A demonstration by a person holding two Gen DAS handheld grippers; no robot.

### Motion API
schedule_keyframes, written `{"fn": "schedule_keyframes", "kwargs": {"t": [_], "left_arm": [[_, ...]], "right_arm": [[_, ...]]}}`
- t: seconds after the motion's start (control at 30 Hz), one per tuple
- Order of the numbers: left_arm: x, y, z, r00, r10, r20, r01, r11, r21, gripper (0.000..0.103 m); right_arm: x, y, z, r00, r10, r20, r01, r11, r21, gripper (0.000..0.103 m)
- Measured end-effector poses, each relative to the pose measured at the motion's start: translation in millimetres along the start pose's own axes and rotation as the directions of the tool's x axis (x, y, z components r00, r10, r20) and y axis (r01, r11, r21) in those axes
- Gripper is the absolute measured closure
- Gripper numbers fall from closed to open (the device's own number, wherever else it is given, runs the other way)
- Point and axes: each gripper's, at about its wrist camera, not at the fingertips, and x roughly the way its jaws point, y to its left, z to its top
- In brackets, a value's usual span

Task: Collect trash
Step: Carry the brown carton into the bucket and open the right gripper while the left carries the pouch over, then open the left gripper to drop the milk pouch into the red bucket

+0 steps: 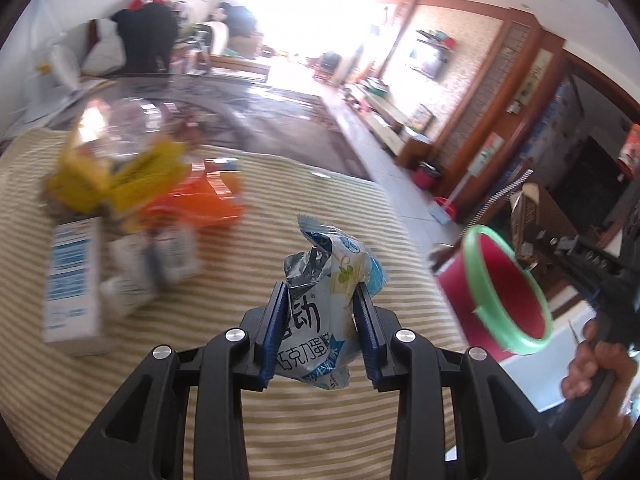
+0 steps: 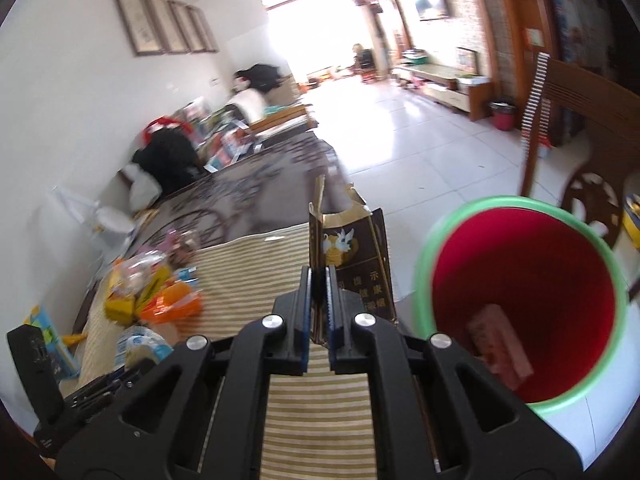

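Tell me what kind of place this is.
Most likely a home's living and dining room: a wall-mounted TV over a low cabinet, framed pictures, a tiled floor and a table under a striped cloth.

Striped cloth [image 1: 280, 208] on dark table [image 1: 280, 120], blurred wrappers [image 1: 120, 176], white-blue box [image 1: 72, 284]

Readable print on the two pieces you are holding

On the crumpled white-and-blue wrapper [image 1: 320, 304] in your left gripper [image 1: 320, 320] you can read the large character 动 and, below it, 巧克力蛋, the line cut off by the pad. On the torn dark box [image 2: 356, 256] in your right gripper [image 2: 319, 300] you can read 提示 in gold, with what looks like 健康 under it, though that part is blurred. The white carton [image 1: 72, 280] on the striped cloth carries blue print too smeared to read.
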Motion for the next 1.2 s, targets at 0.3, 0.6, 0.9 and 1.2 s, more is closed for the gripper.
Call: {"fn": "schedule_keyframes", "kwargs": {"t": [0.3,0.6,0.9,1.2], "left_arm": [[31.5,-69.3,11.2,0.994,-0.102,-0.037,0.105,0.991,0.079,0.071],[58.9,-134.0,19.3,0.976,-0.195,-0.101,0.210,0.962,0.174,0.071],[102.0,-215.0,18.5,0.939,-0.277,-0.205,0.331,0.891,0.312,0.071],[117.6,-257.0,9.4,0.926,-0.281,-0.250,0.363,0.845,0.393,0.025]], "right_arm": [[-5.2,-74.8,-2.4,0.996,-0.092,-0.019,0.094,0.974,0.207,0.096],[-30.1,-113.5,-3.7,0.971,-0.222,0.084,0.173,0.904,0.390,0.050],[-73.9,-146.3,-15.2,0.893,-0.371,0.254,0.158,0.789,0.594,0.029],[-74.3,-147.2,-10.5,0.878,-0.400,0.264,0.190,0.796,0.574,0.027]]}}
